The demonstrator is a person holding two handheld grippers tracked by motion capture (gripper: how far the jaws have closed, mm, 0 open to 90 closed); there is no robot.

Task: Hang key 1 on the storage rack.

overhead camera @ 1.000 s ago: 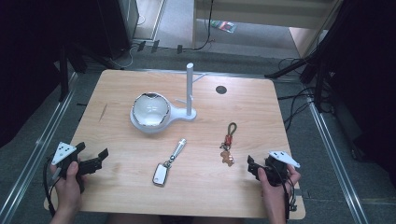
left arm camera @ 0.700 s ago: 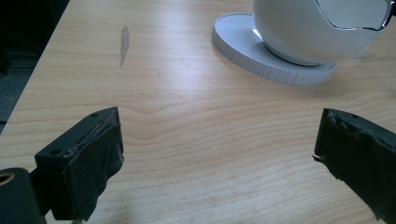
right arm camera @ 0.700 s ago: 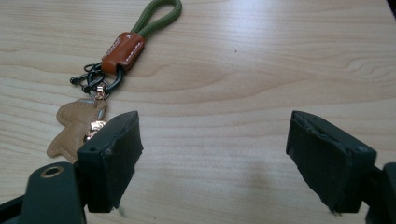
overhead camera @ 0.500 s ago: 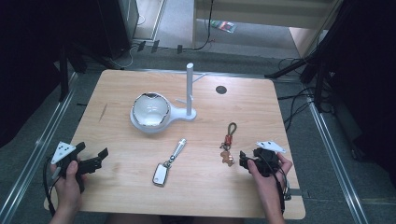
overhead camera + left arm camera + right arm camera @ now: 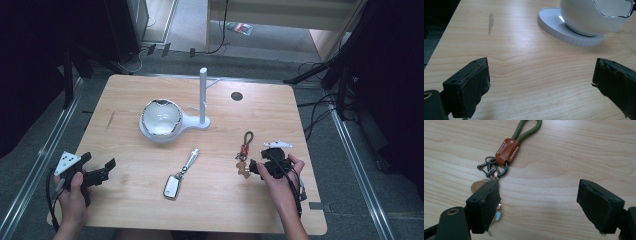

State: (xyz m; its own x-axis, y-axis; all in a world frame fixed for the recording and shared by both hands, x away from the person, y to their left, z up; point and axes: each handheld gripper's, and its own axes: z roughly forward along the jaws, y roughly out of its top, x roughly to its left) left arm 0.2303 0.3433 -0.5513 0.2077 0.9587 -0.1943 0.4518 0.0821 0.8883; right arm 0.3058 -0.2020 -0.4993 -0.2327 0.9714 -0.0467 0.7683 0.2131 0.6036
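A keychain [image 5: 244,151] with a green cord loop, a brown leather tab [image 5: 508,150] and black rings lies right of the table's middle. My right gripper [image 5: 254,167] sits just beside its lower end, jaws open and pointing left. In the right gripper view [image 5: 537,192] the left jaw covers part of the charms, and bare wood lies between the pads. A car key fob [image 5: 171,187] on a silver strap lies near the front middle. My left gripper [image 5: 98,161] rests at the front left corner, open over bare wood [image 5: 540,67].
A white rounded bowl [image 5: 161,117] on a round base [image 5: 564,32], joined to an upright white post [image 5: 203,95], stands at the table's middle back. A dark round hole [image 5: 237,96] is behind it. A grey smear [image 5: 490,21] marks the wood at the left.
My right gripper has moved left and away from the front edge, up to the lower end of the keychain. The left gripper has stayed where it was.
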